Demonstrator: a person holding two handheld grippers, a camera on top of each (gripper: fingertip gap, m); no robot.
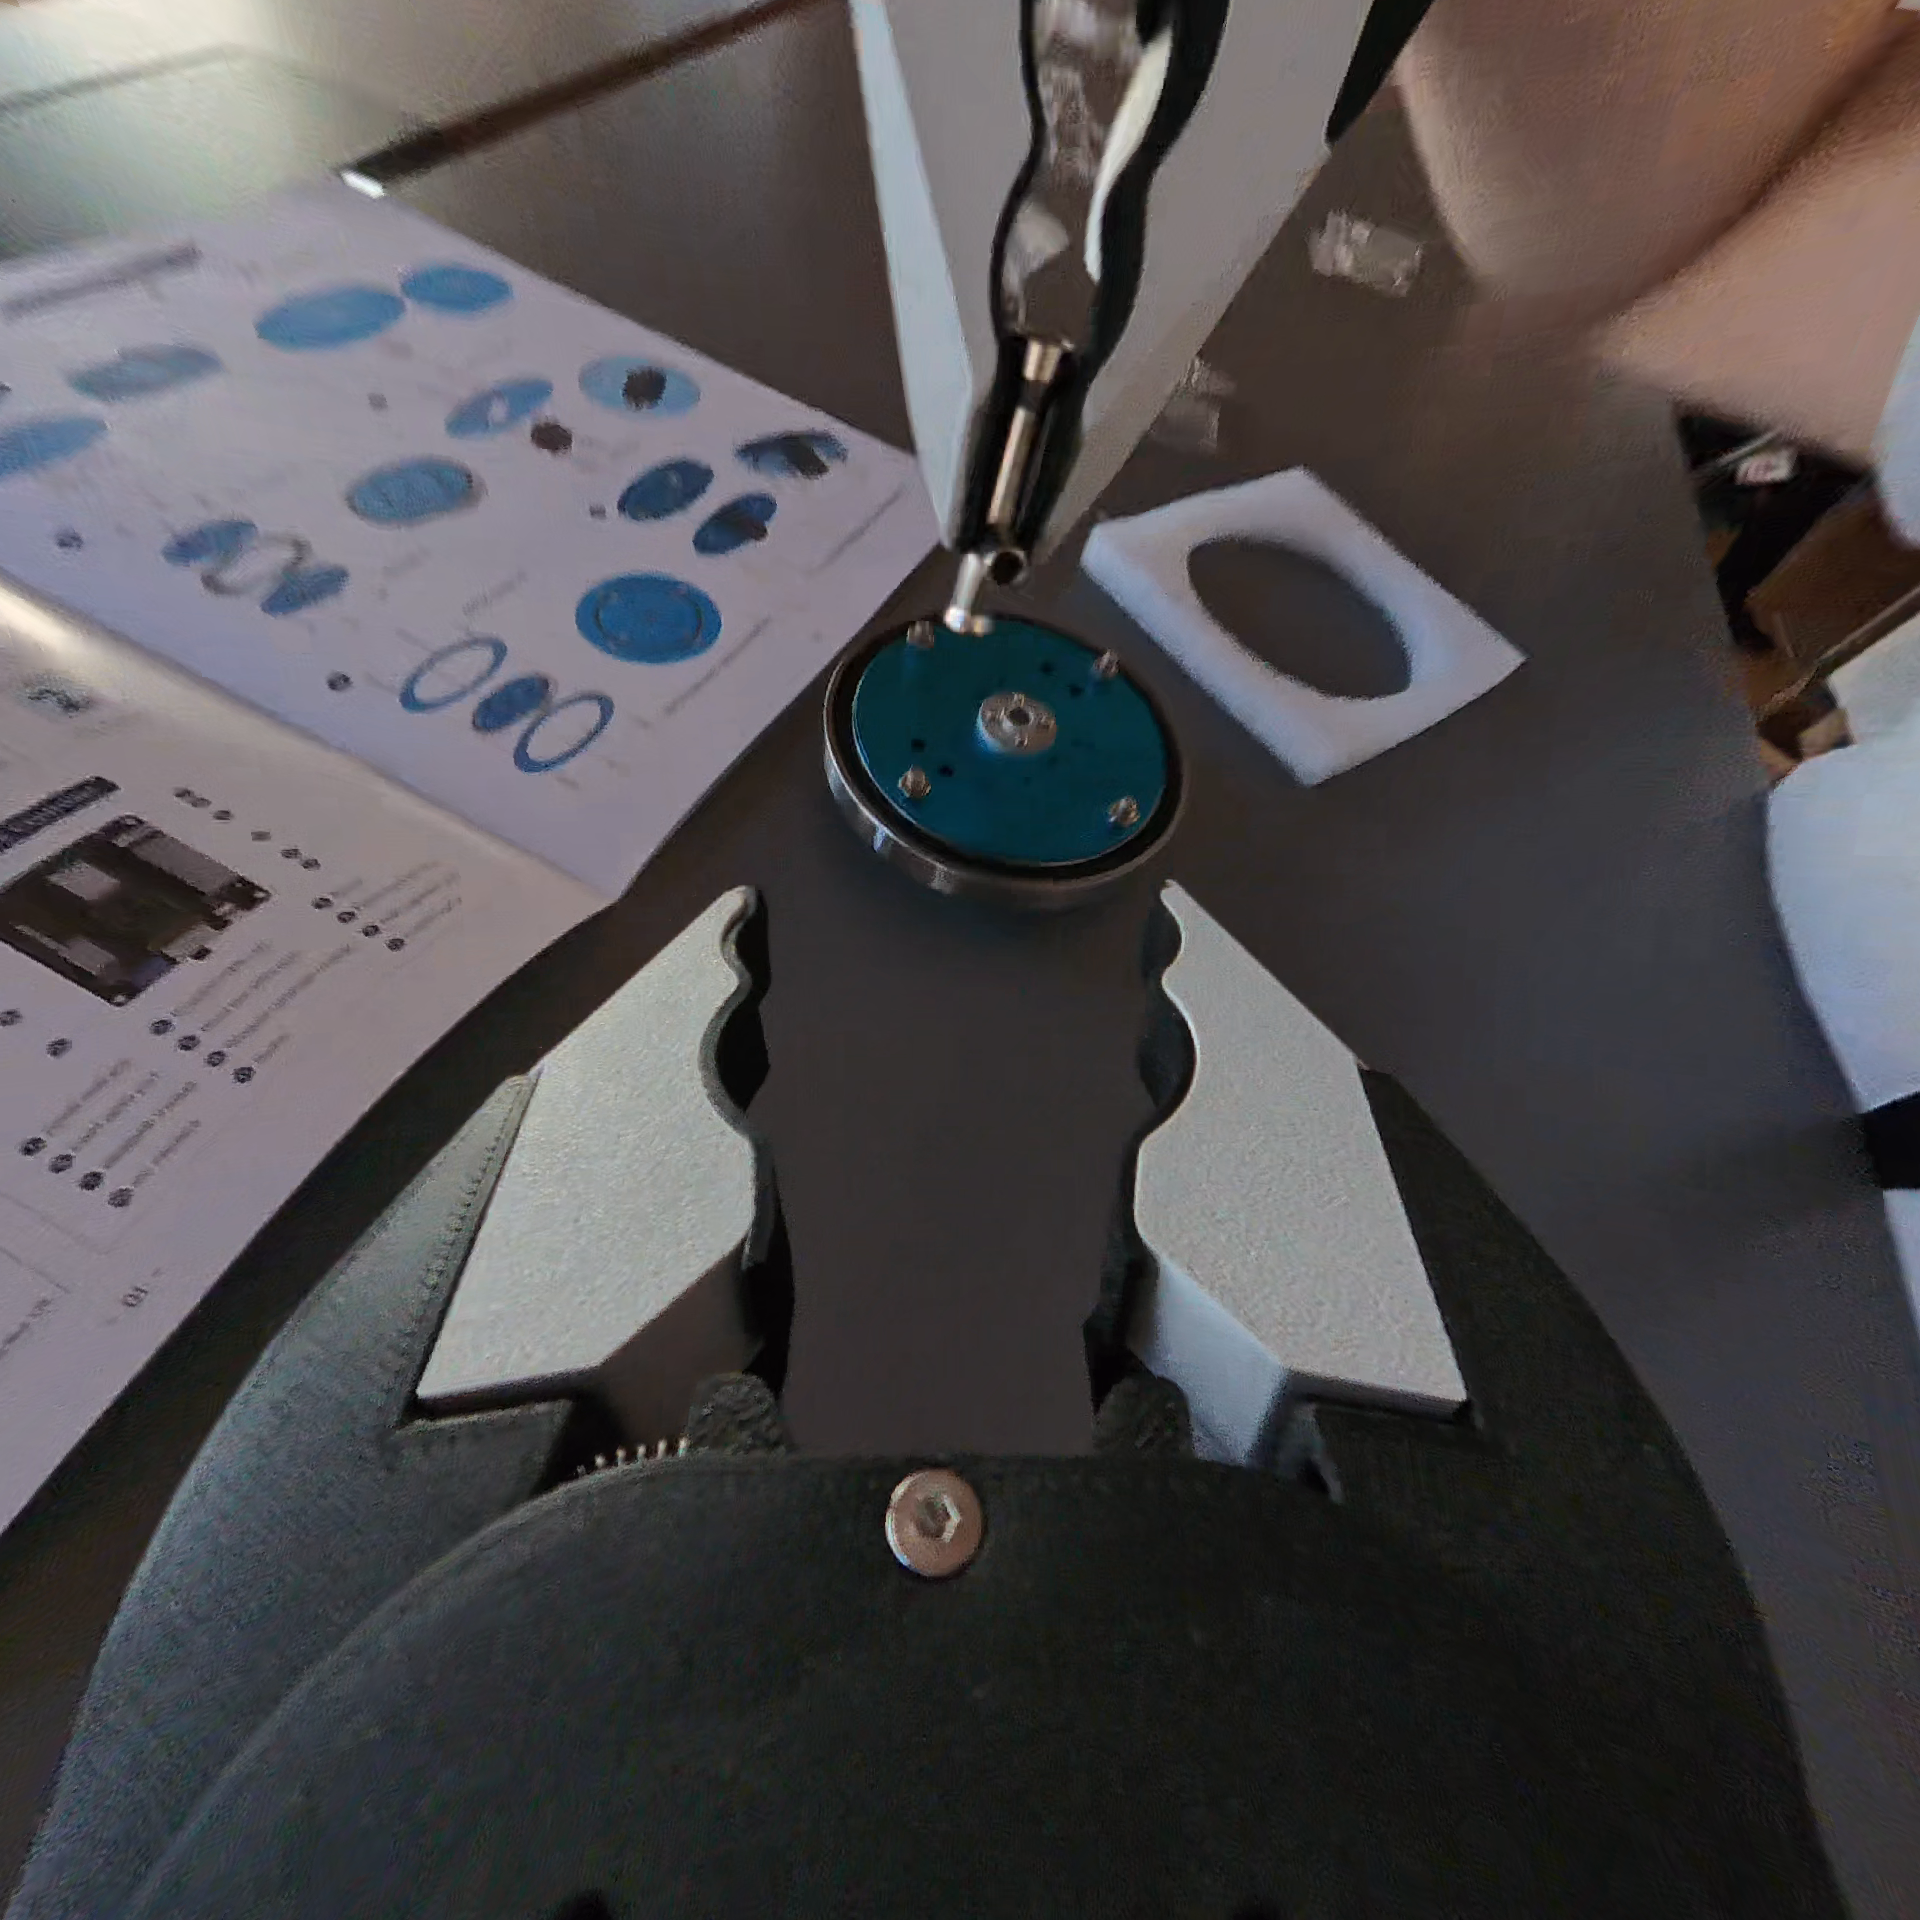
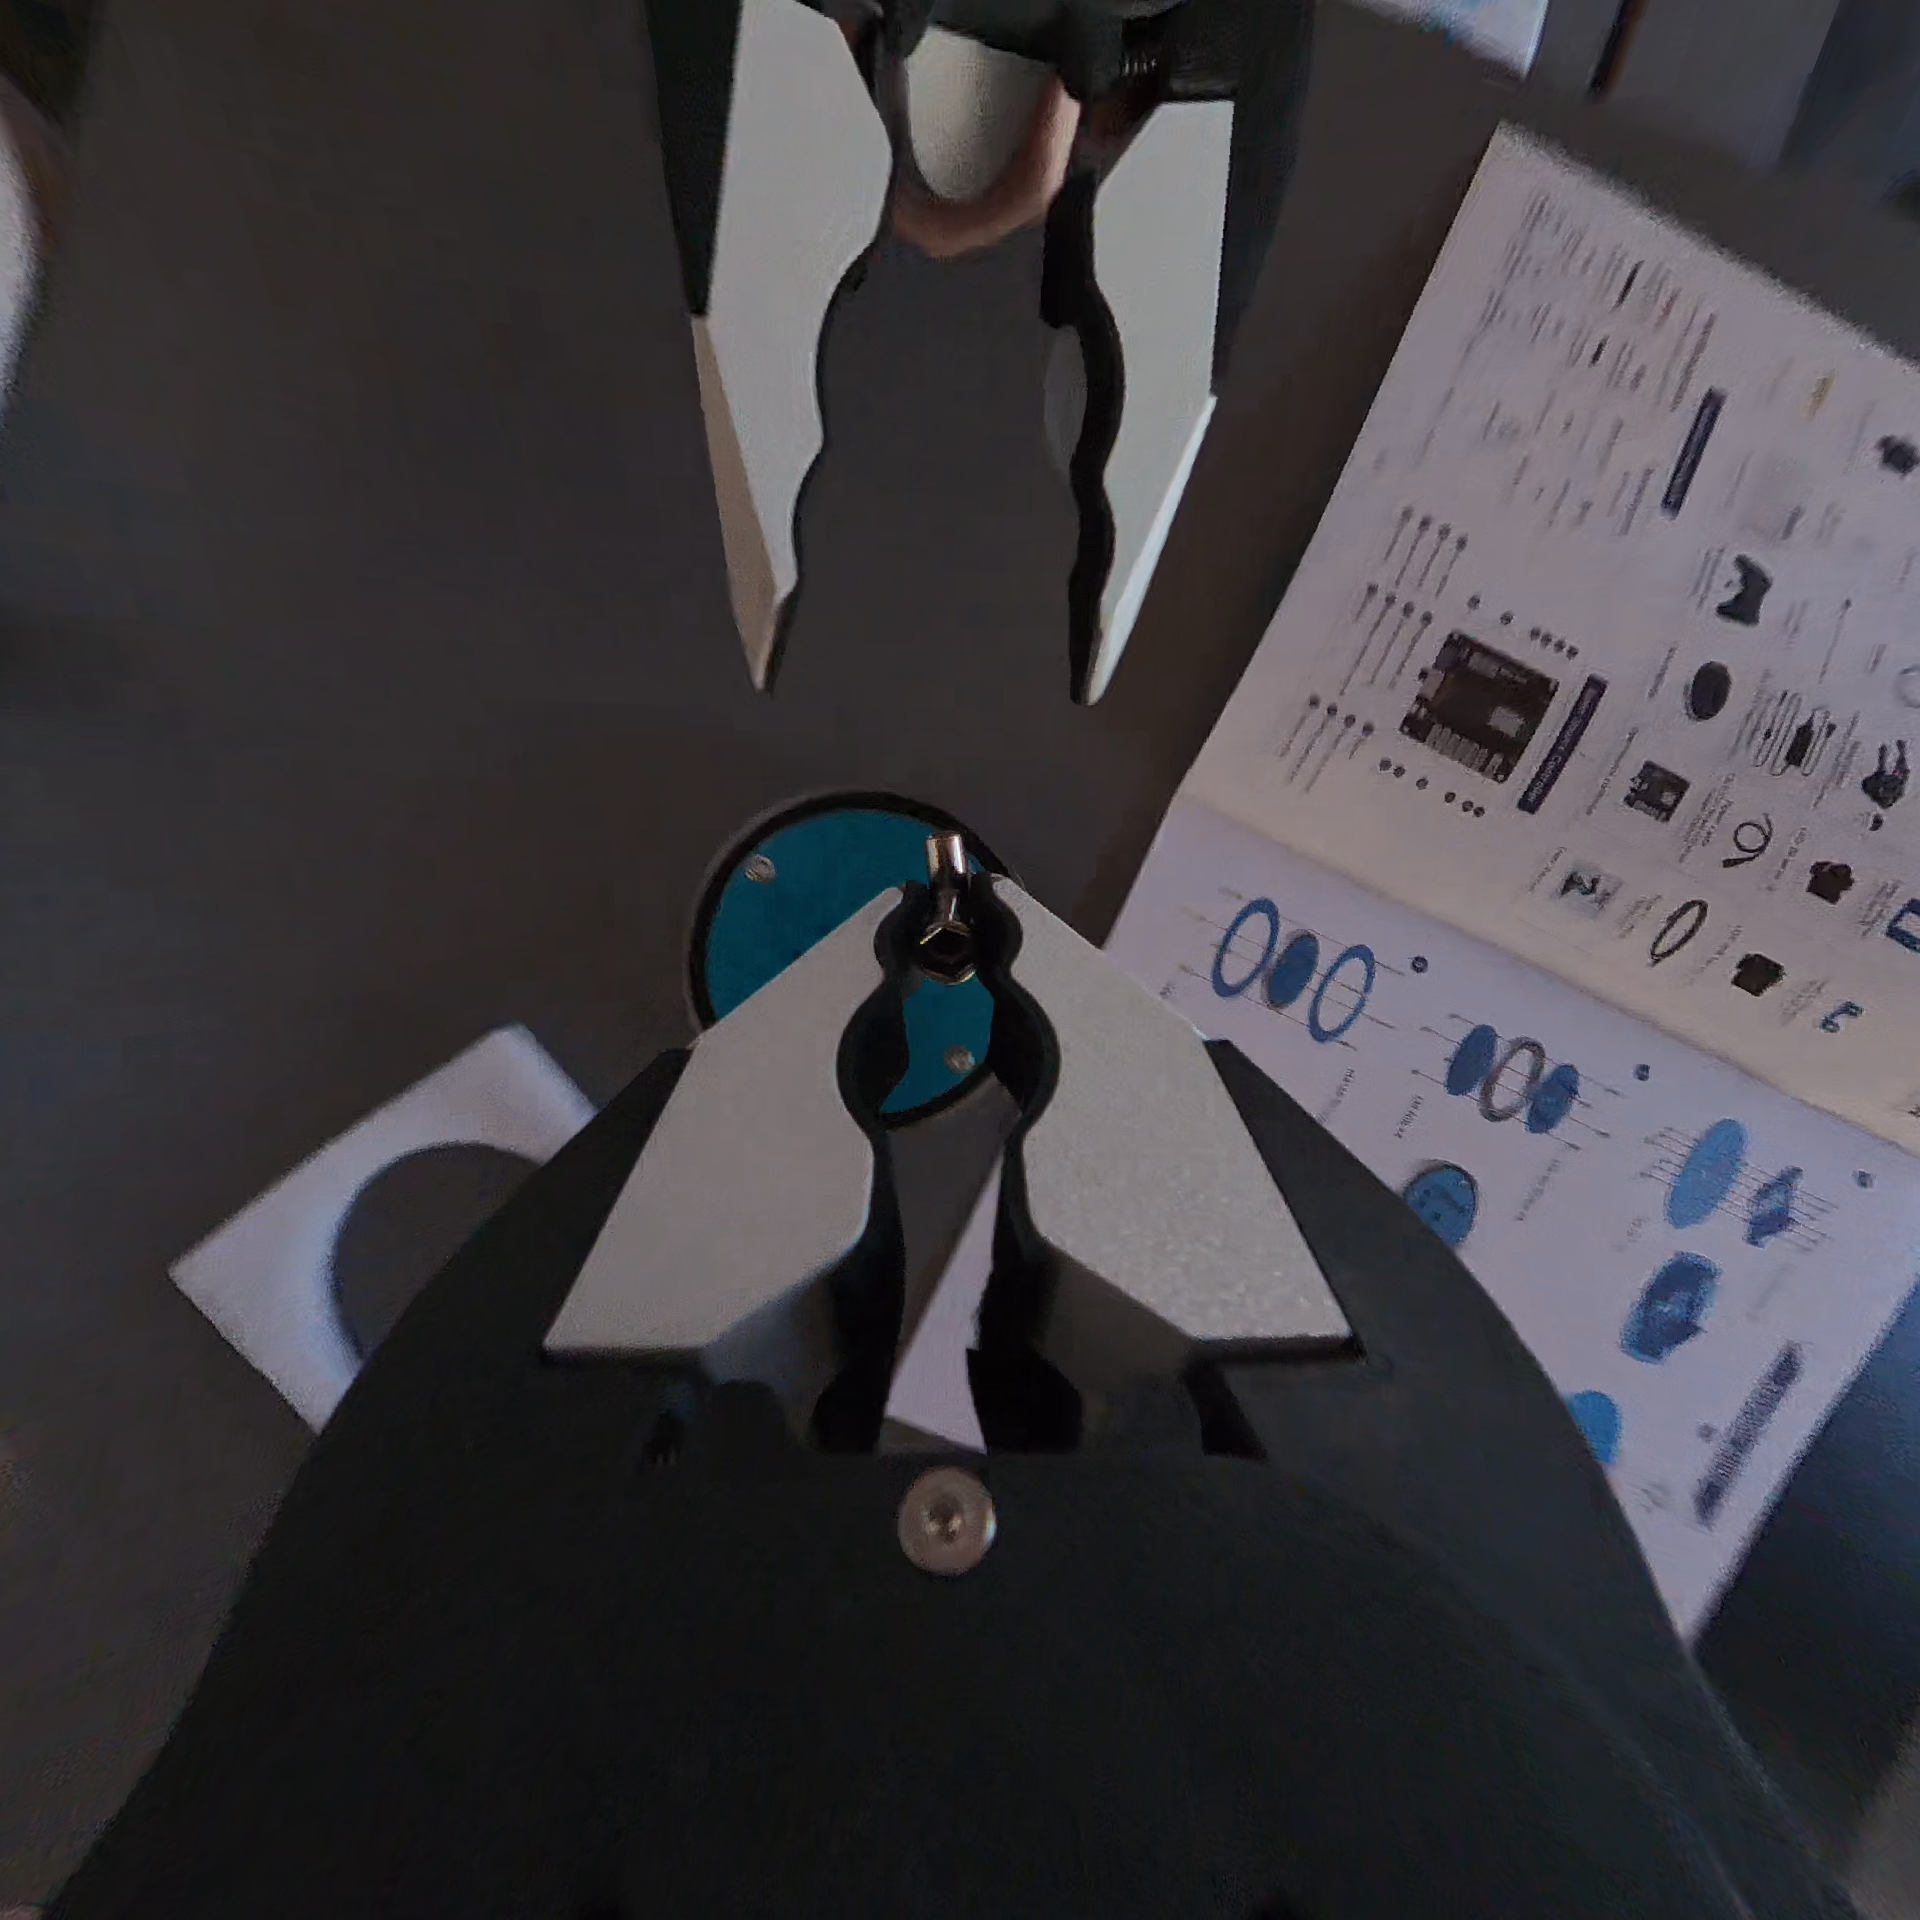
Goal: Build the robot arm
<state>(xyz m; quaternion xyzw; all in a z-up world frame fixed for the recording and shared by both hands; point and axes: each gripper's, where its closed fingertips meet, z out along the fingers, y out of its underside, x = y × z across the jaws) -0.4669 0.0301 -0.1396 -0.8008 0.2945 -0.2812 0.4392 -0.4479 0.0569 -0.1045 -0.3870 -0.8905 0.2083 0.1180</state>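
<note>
Over the blue disc (image 2: 800, 914), right hand-held gripper (image 2: 951, 894) clamps a metal tool (image 2: 943, 940).

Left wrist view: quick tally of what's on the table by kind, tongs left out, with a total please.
Blue round disc in a metal ring, near the open left tongs: 1
Small metal tool, held by the right tongs, tip at the disc's rim: 1
White foam square with a round hole: 1
Open printed booklet: 1
Total: 4

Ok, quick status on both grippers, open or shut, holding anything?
Left gripper: open, holding nothing, just short of the blue disc.
Right gripper: shut on a small metal tool, its tip at the disc's rim.
</note>
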